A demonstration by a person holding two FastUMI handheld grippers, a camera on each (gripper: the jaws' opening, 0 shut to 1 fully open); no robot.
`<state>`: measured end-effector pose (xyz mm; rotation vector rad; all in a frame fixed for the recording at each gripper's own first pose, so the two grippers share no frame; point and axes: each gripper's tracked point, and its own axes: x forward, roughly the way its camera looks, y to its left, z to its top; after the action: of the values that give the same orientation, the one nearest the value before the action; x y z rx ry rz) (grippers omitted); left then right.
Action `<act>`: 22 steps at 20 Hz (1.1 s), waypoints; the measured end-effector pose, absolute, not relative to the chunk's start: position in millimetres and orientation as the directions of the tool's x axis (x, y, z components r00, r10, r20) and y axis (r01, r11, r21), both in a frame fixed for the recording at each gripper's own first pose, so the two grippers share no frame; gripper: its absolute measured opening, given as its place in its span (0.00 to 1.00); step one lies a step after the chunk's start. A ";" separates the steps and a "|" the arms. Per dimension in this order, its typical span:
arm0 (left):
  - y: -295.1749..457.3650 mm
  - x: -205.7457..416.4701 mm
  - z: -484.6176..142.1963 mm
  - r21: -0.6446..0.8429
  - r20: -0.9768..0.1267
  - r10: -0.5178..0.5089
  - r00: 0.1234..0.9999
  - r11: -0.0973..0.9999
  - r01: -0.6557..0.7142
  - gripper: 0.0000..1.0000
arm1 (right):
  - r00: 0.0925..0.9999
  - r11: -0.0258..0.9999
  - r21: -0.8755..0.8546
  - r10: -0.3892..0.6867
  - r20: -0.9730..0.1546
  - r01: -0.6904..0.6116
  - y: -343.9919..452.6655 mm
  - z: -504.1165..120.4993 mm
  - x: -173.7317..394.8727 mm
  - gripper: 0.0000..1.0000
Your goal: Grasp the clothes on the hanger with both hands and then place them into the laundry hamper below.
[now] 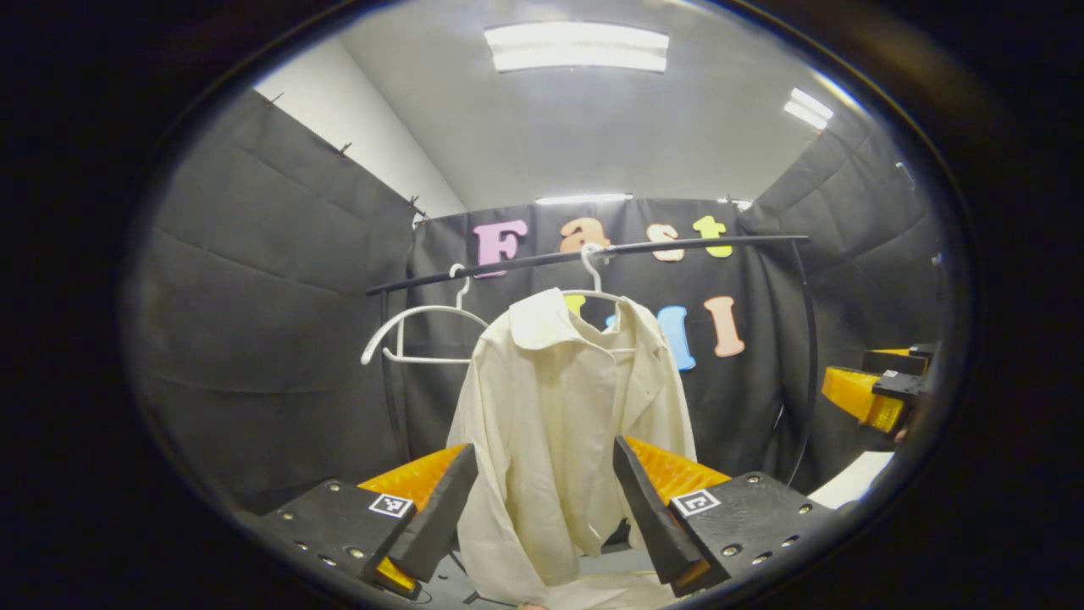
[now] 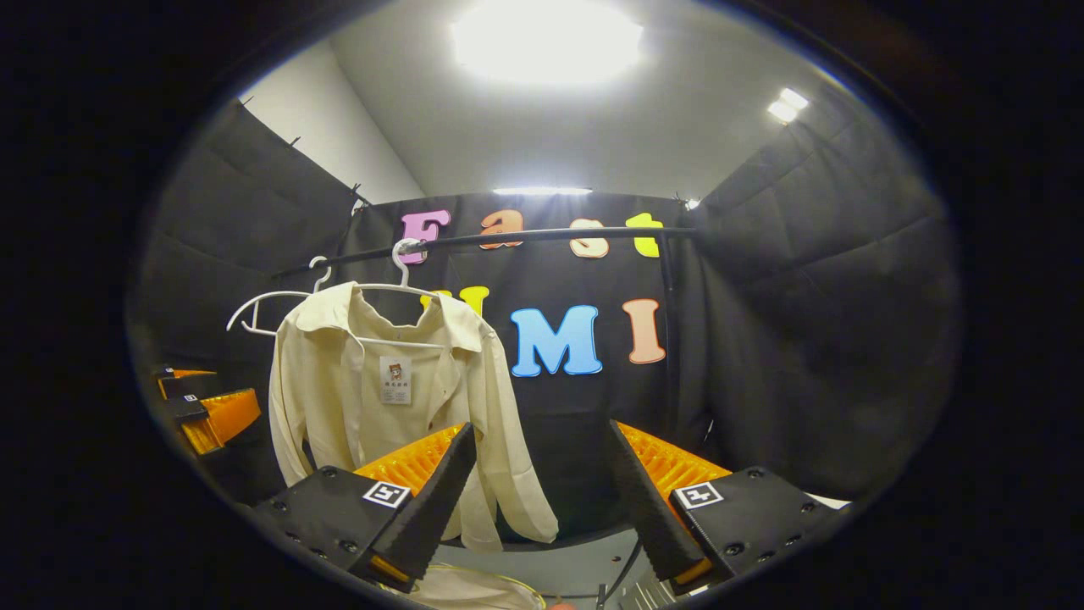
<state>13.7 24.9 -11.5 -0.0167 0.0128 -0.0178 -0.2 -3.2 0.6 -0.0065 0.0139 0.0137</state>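
Shirt [image 2: 398, 398] label visible from right gripper [image 2: 542, 500] view

Hamper [image 2: 474, 593] cut off at bottom edge; shirt [image 2: 381, 398] label unreadable.

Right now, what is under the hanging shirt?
Below the cream shirt, the left gripper view shows pale fabric at the bottom edge; the right gripper view shows a pale rim, likely the hamper. Its inside is hidden.

Cream shirt [image 2: 373, 398] hangs on white hanger [image 2: 398, 292] from rail [image 2: 542, 237].
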 end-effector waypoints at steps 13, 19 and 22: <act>-8.7 66.5 -0.1 0.002 0.010 0.006 1.000 1.000 -0.006 0.94 | 0.976 0.975 0.028 0.219 -0.017 -0.219 38.3 -2.1 66.1 0.98; -31.1 113.5 8.3 0.027 0.032 0.042 0.999 0.999 -0.043 0.94 | 0.947 0.945 0.062 0.322 0.001 -0.321 53.6 -0.3 119.1 0.97; -37.1 134.3 7.6 0.041 0.039 0.064 0.997 0.997 -0.066 0.94 | 0.932 0.929 0.074 0.363 0.005 -0.362 63.4 -3.9 145.2 0.97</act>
<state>134.3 -37.1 7.6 0.0419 -0.0377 0.0652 145.2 63.4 -3.9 0.0744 0.0090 0.3710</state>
